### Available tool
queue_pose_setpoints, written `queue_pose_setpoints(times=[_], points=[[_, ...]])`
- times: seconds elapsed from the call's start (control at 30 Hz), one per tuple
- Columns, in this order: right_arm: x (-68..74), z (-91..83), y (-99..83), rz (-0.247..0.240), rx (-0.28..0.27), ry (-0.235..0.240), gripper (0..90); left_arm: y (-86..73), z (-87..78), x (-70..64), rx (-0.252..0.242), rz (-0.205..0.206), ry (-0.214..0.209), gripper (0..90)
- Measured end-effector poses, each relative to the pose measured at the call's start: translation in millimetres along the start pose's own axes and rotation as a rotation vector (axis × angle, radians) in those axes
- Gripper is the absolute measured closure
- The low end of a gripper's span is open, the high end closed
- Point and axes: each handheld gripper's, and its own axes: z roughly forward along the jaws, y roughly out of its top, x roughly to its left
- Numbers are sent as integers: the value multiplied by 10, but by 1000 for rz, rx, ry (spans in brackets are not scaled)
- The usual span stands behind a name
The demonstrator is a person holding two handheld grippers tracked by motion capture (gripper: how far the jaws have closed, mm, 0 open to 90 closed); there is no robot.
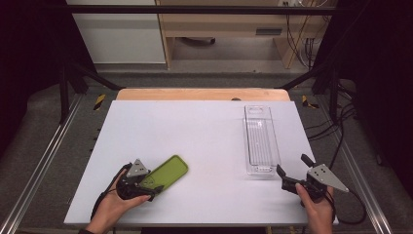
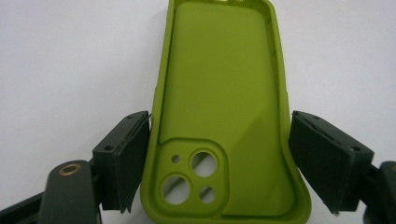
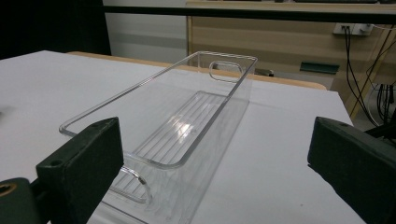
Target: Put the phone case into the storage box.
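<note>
Now | white table (image 1: 204, 146) | wooden cabinet (image 1: 229, 29) behind | left tool (image 1: 155, 187) straddles green case (image 1: 168, 173), unclenched | right tool (image 1: 292, 170) released

Bright, even light; soft shadows

Left tool (image 1: 146, 185) low at the near left, jaws parted; right tool (image 1: 290, 171) at the near right, jaws spread wide
</note>
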Motion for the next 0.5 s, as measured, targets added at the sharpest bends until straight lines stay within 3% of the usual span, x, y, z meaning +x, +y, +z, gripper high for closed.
queue_pose_setpoints(times=[0.07,0.5], points=[[-9,-4,0,4,-3,3,37,10,32,-13,24,7,0,212],[6,3,1,1,-3,10,37,57,26,16,39,16,2,213]])
